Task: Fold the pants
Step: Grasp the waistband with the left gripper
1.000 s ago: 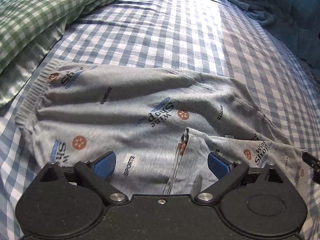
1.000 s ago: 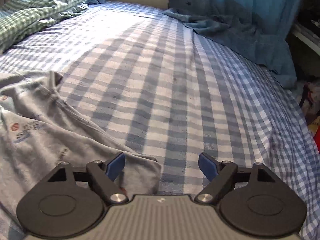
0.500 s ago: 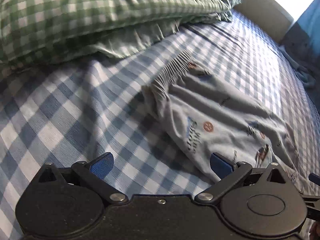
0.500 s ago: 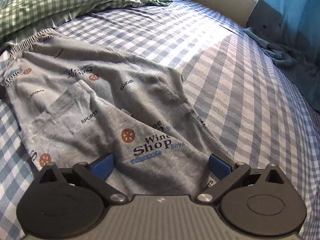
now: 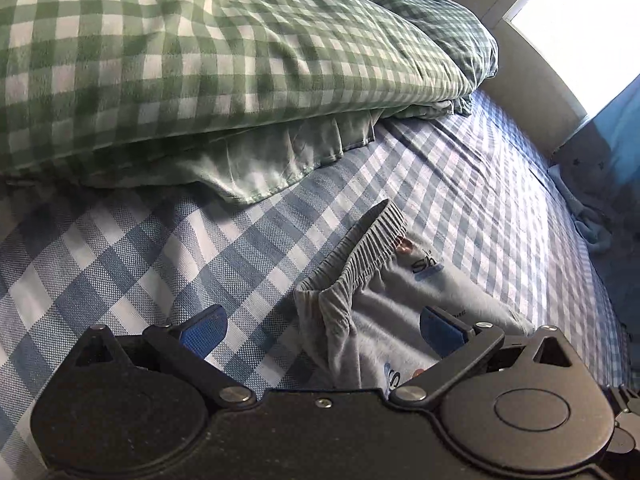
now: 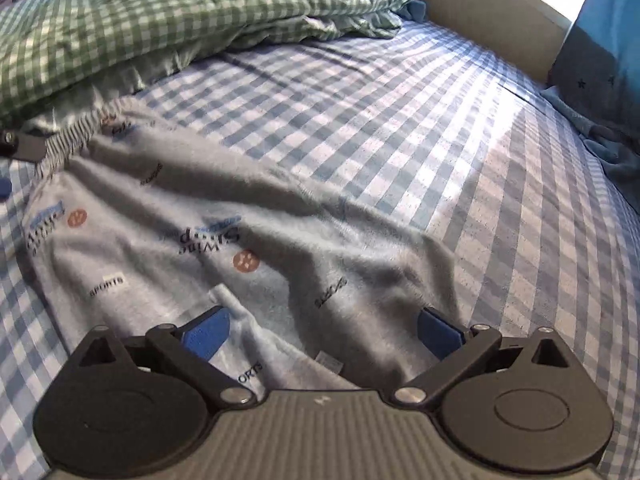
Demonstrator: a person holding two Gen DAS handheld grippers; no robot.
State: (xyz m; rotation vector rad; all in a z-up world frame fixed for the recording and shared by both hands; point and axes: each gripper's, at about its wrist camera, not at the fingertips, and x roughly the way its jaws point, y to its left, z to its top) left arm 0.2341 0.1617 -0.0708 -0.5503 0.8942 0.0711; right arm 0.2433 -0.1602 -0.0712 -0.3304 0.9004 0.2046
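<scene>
Two grippers low over the bed, both spread wide with nothing pinched. Left gripper [image 5: 322, 330] released, blue pads [image 5: 204, 330] far apart; bunched corner of the elastic waistband [image 5: 352, 252] lying between the jaws, nearer the right pad, not pressed by either one as far as can be seen. Right gripper [image 6: 322, 330] likewise released, jaws at full spread, blue pads [image 6: 438, 332] hanging over grey cloth, not clamped on it.

Just ahead of both: grey pants [image 6: 224, 236], printed with "SPORTS", "Wine Shop" lettering and small orange round marks, spread rumpled across the blue-and-white checked sheet [image 6: 420, 128]. Pale drawstring [image 6: 234, 308] lying on the cloth close to the right gripper's left pad. Ribbed waistband at the pants' far left end in the right wrist view, with part of the left gripper poking in at that frame's left edge beside it.

Farther off: green-and-white checked duvet [image 5: 200, 48] heaped at the head of the bed, its plain green underside hanging over the sheet, close to the waistband but apart from it in the left wrist view. Beyond that, pale bed frame [image 6: 488, 4]. Far right, blue fabric [image 6: 596, 72] with small dark stars draped down onto the sheet's edge.
</scene>
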